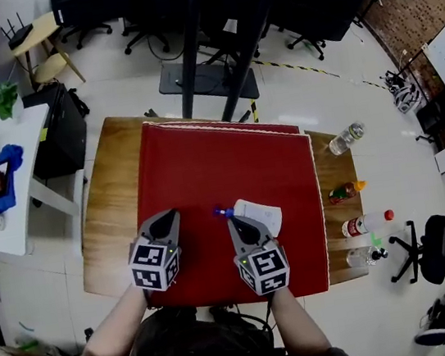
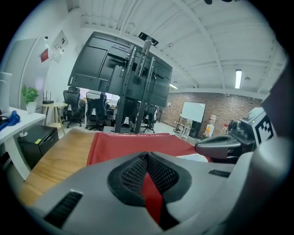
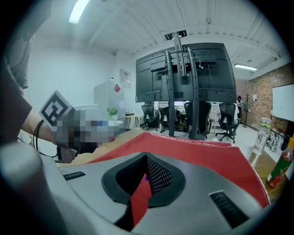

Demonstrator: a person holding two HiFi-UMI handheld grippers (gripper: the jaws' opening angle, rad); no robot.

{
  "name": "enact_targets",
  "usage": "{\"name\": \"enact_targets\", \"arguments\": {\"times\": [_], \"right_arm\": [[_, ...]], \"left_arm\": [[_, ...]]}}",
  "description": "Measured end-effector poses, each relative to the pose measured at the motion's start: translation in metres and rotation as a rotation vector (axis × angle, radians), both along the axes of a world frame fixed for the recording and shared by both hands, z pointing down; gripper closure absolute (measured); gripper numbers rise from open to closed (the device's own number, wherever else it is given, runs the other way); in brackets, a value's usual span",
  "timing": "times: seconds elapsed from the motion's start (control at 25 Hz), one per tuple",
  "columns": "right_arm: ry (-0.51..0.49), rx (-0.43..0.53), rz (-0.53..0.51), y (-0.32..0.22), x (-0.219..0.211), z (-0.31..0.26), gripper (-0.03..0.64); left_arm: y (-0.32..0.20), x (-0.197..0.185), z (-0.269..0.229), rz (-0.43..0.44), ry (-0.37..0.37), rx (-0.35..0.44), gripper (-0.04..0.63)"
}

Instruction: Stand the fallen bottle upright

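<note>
Item: fallen bottle [image 1: 256, 214], pale with a blue cap, lying on its side on the red cloth [image 1: 228, 160], just ahead of the right hand-held gripper [image 1: 234, 220].
Handling: likely light thin plastic, smooth, prone to roll and dent. Best taken across mid-body.
Tools: right hand-held gripper and left hand-held gripper [image 1: 171, 214], both with jaws together, holding nothing.
Surface: wooden bench [image 1: 109, 198], with four spare bottles [image 1: 346, 138] along its right edge.
Room: office with chairs and a dark screen stand [image 1: 202, 43].

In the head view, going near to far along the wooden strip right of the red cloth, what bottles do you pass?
First the small clear bottle → red-capped bottle → red sauce bottle → clear water bottle.
</note>
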State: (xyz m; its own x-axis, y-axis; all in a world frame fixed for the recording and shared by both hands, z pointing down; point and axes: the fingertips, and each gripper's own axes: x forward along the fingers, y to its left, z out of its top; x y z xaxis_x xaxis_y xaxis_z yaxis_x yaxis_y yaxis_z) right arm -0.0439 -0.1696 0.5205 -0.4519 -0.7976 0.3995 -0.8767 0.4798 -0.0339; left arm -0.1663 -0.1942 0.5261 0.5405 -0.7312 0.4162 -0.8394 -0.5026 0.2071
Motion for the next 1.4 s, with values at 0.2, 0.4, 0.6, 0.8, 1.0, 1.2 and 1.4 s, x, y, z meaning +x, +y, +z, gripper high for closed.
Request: {"name": "enact_targets", "arguments": {"times": [0.2, 0.4, 0.6, 0.8, 1.0, 1.2, 1.4], "right_arm": [[0.047, -0.064, 0.044, -0.009, -0.007, 0.017, 0.609], [0.089, -0.113, 0.057, -0.017, -0.002, 0.033, 0.609], [0.201, -0.168, 0.01, -0.028, -0.002, 0.046, 0.609], [0.257, -0.193, -0.048, -0.038, 0.005, 0.06, 0.609], [0.298, -0.224, -0.087, -0.044, 0.008, 0.067, 0.591], [0.355, -0.236, -0.128, -0.051, 0.01, 0.073, 0.536], [0.457, -0.284, -0.247, -0.048, 0.004, 0.083, 0.459]], "left_arm": [[-0.005, -0.003, 0.014, 0.038, 0.023, -0.042, 0.569], [-0.012, 0.007, 0.03, 0.06, 0.022, -0.078, 0.569], [-0.018, 0.019, 0.043, 0.072, 0.008, -0.109, 0.569], [-0.027, 0.034, 0.053, 0.073, -0.003, -0.117, 0.569], [-0.034, 0.039, 0.061, 0.069, -0.021, -0.136, 0.569], [-0.039, 0.042, 0.068, 0.066, -0.033, -0.147, 0.569], [-0.044, 0.045, 0.07, 0.069, -0.036, -0.146, 0.569]]}}
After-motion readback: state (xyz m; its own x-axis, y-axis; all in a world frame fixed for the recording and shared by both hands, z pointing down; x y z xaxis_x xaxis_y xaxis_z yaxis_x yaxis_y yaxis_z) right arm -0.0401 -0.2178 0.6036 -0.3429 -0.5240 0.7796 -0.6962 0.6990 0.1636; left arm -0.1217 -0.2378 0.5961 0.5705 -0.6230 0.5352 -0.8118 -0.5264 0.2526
